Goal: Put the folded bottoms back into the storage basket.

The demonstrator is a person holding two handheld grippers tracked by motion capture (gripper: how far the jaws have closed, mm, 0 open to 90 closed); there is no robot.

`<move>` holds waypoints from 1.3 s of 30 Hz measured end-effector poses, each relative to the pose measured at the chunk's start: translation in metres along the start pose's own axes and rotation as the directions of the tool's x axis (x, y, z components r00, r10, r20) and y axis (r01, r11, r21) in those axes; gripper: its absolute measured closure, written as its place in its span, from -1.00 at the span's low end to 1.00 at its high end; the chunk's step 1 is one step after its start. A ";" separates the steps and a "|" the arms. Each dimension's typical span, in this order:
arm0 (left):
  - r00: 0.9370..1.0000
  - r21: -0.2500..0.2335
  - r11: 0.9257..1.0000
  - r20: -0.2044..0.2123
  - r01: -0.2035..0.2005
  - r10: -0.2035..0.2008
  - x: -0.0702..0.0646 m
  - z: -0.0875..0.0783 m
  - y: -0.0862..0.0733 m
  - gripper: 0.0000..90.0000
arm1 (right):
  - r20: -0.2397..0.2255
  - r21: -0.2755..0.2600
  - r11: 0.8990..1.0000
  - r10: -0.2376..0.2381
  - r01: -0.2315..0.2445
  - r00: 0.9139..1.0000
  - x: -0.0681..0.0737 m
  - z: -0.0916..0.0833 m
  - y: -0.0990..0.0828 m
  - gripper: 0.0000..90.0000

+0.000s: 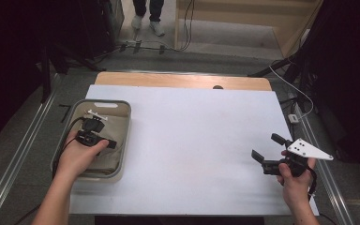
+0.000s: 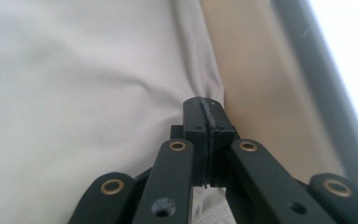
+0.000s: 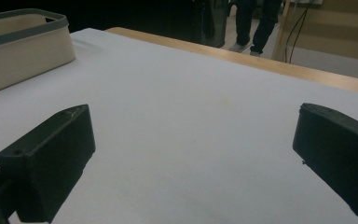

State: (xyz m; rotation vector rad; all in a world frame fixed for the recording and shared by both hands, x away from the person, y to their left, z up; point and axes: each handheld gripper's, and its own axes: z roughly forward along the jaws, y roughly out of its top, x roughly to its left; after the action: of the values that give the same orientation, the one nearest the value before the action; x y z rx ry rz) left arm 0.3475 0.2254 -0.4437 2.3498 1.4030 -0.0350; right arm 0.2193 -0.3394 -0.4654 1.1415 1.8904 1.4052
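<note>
High view: my left hand-held gripper (image 1: 111,144) reaches down inside the beige bin (image 1: 126,117) at the left edge of the white desk (image 1: 192,140). From the left gripper view, its jaws are pinched together on a fold of the pale cloth (image 2: 74,93) lying in the bin, close to the bin's inner wall. My right hand-held gripper (image 1: 268,147) hovers over the right side of the desk, jaws spread wide, grasping nothing, well apart from the bin.
</note>
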 end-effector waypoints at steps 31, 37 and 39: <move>0.987 -0.644 0.757 0.024 -0.108 0.160 -0.047 -0.051 -0.032 -0.89 | 0.049 0.001 1.000 0.007 -0.007 0.999 -0.013 -0.010 -0.004 -1.00; 0.978 -0.725 0.675 0.010 -0.135 0.207 -0.059 -0.050 -0.042 -0.99 | 0.056 -0.003 1.000 0.015 -0.015 0.998 -0.017 -0.013 -0.006 -1.00; 0.976 -0.743 0.654 0.005 -0.142 0.218 -0.061 -0.049 -0.046 -1.00 | 0.059 -0.004 1.000 0.017 -0.017 0.998 -0.019 -0.015 -0.007 -1.00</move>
State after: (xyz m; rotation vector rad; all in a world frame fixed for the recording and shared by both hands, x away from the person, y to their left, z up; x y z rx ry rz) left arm 0.2693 0.2101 -0.4000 1.7344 0.8732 0.4077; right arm 0.2151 -0.3637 -0.4683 1.1873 1.8409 1.3677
